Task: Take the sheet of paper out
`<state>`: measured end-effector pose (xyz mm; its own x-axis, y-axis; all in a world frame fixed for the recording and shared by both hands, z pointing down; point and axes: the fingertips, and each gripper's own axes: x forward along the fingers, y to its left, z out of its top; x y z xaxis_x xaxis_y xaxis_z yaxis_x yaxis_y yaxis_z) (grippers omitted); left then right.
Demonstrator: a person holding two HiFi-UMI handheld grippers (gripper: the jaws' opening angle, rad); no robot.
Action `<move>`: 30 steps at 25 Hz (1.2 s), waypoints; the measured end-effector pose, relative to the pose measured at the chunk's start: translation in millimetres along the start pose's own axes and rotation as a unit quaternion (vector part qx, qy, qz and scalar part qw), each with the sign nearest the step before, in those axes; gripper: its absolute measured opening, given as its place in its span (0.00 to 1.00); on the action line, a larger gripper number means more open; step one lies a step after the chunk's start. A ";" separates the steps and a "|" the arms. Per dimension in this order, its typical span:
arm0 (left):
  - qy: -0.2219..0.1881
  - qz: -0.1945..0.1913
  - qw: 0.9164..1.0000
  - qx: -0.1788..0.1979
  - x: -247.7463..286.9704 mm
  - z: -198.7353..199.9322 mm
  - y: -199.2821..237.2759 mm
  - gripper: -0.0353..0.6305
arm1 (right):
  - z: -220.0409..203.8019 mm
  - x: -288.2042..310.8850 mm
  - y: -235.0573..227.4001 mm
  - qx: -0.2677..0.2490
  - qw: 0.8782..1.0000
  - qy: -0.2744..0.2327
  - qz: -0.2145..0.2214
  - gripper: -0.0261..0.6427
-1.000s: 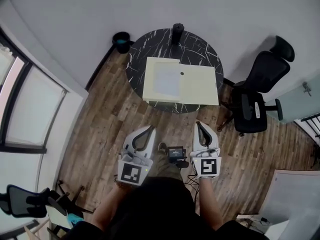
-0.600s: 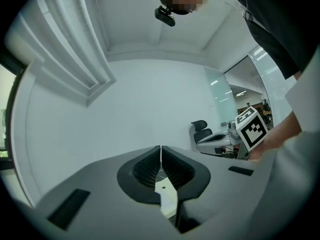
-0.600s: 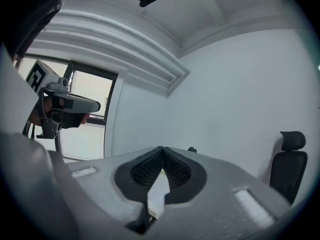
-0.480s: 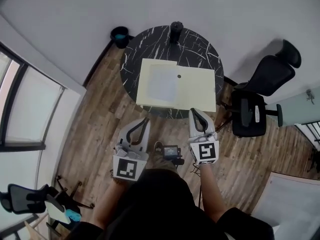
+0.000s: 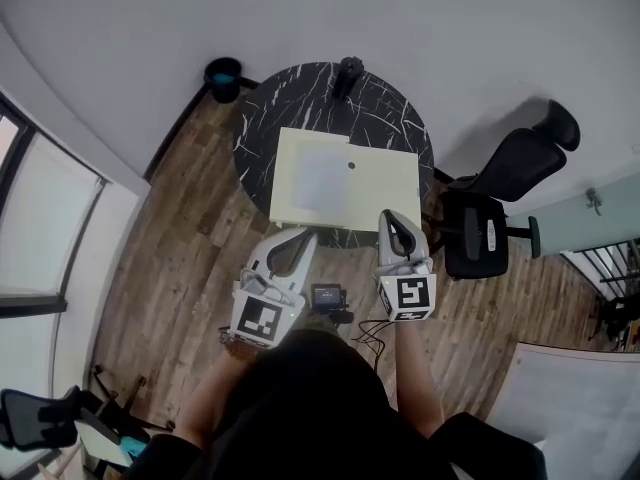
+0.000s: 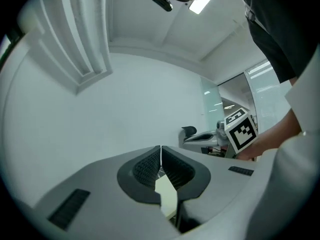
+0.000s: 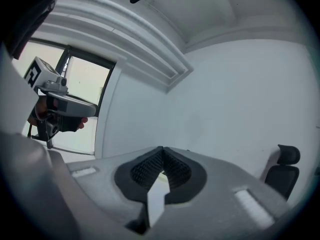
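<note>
Fingers (image 6: 146, 168) of the left gripper (image 5: 303, 238) are pressed tight together with nothing between them. The right gripper (image 5: 390, 218) is the same, its pads (image 7: 150, 170) meeting at the tips. The person holds both up in the air above the wooden floor (image 5: 190, 258). From overhead, the left one stops short of the table, while the right one's tip overlaps its near rim. That round black marbled table (image 5: 290, 103) stands by the wall, with a black chair (image 5: 500, 193) just beside it on the right. A cream folder (image 5: 385, 183) lies on it, reaching the near edge. The sheet (image 5: 322, 180) shows as a paler patch on the folder's left half, untouched; whether it lies on or inside the folder I cannot tell. A blue bin (image 5: 222, 76) sits on the floor left of the table, and a small dark cylinder (image 5: 347, 71) stands at the far rim.
</note>
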<state>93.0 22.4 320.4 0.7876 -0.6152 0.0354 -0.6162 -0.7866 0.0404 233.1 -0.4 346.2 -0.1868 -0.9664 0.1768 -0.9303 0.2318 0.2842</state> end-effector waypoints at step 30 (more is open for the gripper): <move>0.084 -0.115 0.989 0.039 41.7 -69.7 33.0 0.08 | -59.1 88.3 4.0 -0.084 0.992 0.076 0.049 0.04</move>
<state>105.2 -25.5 392.8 0.8909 -0.4081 0.1996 -0.4144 -0.9100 -0.0113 231.6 -78.3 418.6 -0.2125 -0.9130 0.3484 -0.8416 0.3521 0.4095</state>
